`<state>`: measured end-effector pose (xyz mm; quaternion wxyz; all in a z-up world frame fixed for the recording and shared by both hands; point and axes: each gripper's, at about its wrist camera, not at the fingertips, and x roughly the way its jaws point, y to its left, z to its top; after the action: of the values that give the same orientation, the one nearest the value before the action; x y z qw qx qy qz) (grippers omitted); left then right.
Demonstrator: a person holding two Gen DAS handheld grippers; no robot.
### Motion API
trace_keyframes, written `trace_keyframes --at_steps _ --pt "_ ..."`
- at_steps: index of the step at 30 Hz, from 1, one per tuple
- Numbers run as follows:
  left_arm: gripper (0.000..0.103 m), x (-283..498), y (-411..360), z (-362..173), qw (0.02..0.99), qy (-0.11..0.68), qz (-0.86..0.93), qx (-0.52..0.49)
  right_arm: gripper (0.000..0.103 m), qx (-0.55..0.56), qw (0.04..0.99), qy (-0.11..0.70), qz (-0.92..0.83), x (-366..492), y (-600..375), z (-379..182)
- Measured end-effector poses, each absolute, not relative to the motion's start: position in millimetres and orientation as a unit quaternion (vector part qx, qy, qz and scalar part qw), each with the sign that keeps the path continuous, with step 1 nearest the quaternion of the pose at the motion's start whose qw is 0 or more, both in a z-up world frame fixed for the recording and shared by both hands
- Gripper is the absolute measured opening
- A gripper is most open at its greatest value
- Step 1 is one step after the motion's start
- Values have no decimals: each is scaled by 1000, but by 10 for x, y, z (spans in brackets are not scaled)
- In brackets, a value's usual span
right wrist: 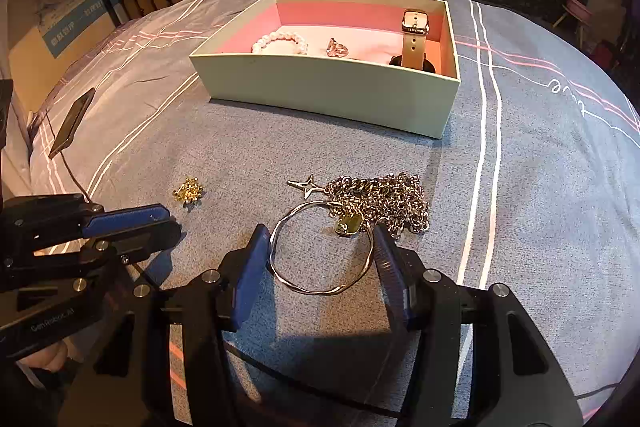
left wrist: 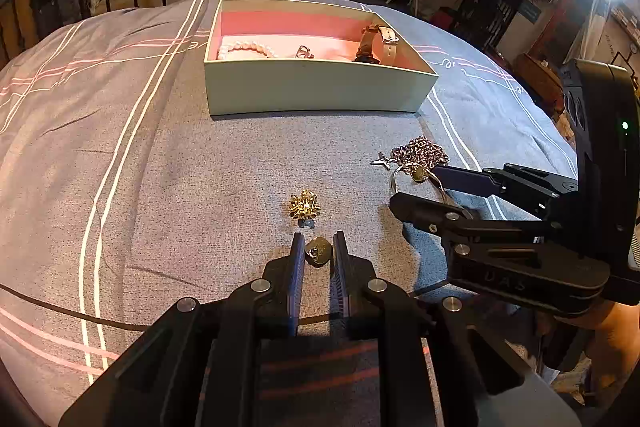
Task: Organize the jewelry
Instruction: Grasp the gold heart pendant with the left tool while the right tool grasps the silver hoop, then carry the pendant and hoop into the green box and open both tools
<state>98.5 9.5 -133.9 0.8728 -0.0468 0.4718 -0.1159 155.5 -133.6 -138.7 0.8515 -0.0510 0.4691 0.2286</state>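
Left gripper (left wrist: 318,241) narrowly straddles a small gold charm (left wrist: 318,253), contact unclear; right gripper (right wrist: 322,241) spread wide around a bangle (right wrist: 320,251).

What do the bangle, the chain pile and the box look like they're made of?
Bangle: thin silvery metal, polished, glinting along its twist. Chain pile: silvery metal links, shiny. Box: likely matte cardboard, pale green outside, pink inside.
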Motion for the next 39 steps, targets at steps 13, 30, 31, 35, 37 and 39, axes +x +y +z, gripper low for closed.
trace_keyframes --at_steps 13,30,31,35,37,39 --pt "14 980 1 -1324 872 473 -124 -31 54 -21 854 458 245 1149 -1526 -1169" --pt "14 1239 10 -930 896 426 -117 -35 54 -45 876 407 253 1441 -1361 -901" --pt "14 1282 16 -875 900 419 -114 -35 54 -48 879 401 254 1484 -1346 -852" --pt "14 1506 50 -645 912 396 -100 -33 54 -58 888 381 250 1673 -1305 -712" --pt "14 1624 90 -531 917 386 -90 -42 54 -58 892 374 247 1764 -1296 -658" --pt "14 1726 127 -436 920 379 -85 -51 54 -57 896 367 242 1849 -1298 -605"
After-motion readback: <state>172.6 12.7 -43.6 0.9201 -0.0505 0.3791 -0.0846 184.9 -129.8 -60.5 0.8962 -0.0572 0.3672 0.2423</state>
